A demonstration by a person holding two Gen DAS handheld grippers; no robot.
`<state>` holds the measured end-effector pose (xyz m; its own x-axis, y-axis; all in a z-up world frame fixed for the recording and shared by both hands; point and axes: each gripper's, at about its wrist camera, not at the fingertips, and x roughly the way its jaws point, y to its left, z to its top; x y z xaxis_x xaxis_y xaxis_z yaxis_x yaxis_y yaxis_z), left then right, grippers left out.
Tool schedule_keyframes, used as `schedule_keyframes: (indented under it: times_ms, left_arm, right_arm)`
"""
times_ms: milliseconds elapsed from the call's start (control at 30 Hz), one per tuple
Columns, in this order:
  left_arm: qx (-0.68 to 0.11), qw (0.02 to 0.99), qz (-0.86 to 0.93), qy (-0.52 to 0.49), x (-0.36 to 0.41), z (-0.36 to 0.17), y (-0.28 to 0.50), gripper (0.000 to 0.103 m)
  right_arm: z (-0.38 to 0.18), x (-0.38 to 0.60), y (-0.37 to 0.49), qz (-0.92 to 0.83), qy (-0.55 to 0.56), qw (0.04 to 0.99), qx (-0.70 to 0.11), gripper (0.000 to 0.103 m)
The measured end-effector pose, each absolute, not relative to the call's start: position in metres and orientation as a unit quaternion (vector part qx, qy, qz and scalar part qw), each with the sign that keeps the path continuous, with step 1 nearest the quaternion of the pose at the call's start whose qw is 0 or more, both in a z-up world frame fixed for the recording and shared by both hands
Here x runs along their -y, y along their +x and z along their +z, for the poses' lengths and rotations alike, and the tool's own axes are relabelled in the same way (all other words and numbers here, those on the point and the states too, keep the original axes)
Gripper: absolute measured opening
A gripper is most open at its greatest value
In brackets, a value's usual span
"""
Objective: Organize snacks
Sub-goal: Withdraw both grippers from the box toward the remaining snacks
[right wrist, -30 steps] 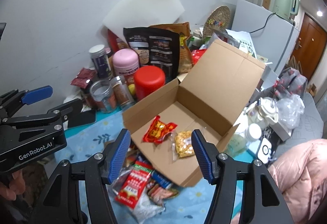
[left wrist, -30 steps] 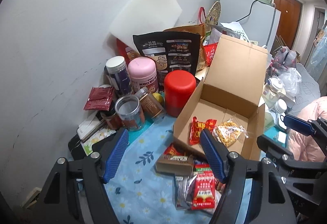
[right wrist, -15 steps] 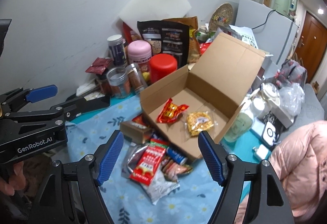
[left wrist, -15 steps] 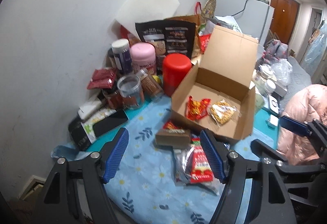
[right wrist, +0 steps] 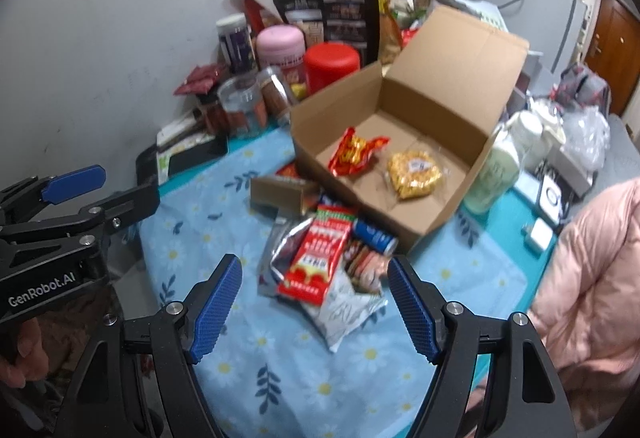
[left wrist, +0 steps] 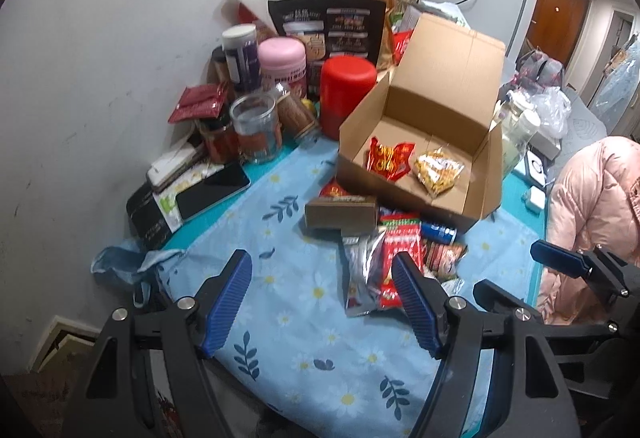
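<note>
An open cardboard box [left wrist: 486, 174] [right wrist: 440, 216] stands on the blue floral cloth and holds a red snack packet [left wrist: 388, 158] [right wrist: 356, 152] and a yellow snack bag [left wrist: 438, 168] [right wrist: 414, 174]. In front of it lies a pile of snacks: a brown carton [left wrist: 340, 212] [right wrist: 280, 194], a red packet [left wrist: 400, 242] [right wrist: 320, 258], a silver pouch [left wrist: 360, 270] [right wrist: 286, 242] and a blue packet [right wrist: 374, 234]. My left gripper [left wrist: 322, 306] is open and empty, above the cloth short of the pile. My right gripper [right wrist: 314, 308] is open and empty, just in front of the pile.
Jars, a red canister [left wrist: 346, 94], a pink tub [left wrist: 282, 66] and a black bag [left wrist: 328, 26] crowd the wall behind the box. A phone [left wrist: 212, 190] lies at the left edge. Bottles [right wrist: 496, 174] stand right of the box. A pink jacket [right wrist: 592, 278] is at right.
Both grippers have pulled back and up from the box, so more of the cloth and the snack pile shows. Both stayed open and empty.
</note>
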<state>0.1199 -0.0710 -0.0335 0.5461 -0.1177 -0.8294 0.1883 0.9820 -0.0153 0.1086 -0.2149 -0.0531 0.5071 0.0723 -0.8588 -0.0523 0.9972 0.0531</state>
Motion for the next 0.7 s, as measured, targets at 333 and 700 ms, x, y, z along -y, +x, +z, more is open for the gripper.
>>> schedule_keyframes:
  times_ms: [333, 700]
  left_arm:
    - [-0.502, 0.859, -0.096, 0.022, 0.066, -0.078, 0.116, 0.072]
    - [-0.543, 0.835, -0.092, 0.017, 0.057, -0.130, 0.132, 0.072]
  right_arm:
    - [-0.100, 0.214, 0.106, 0.027, 0.027, 0.841, -0.539, 0.076]
    - [-0.150, 0.207, 0.124, 0.043, 0.020, 0.819, -0.571, 0.076]
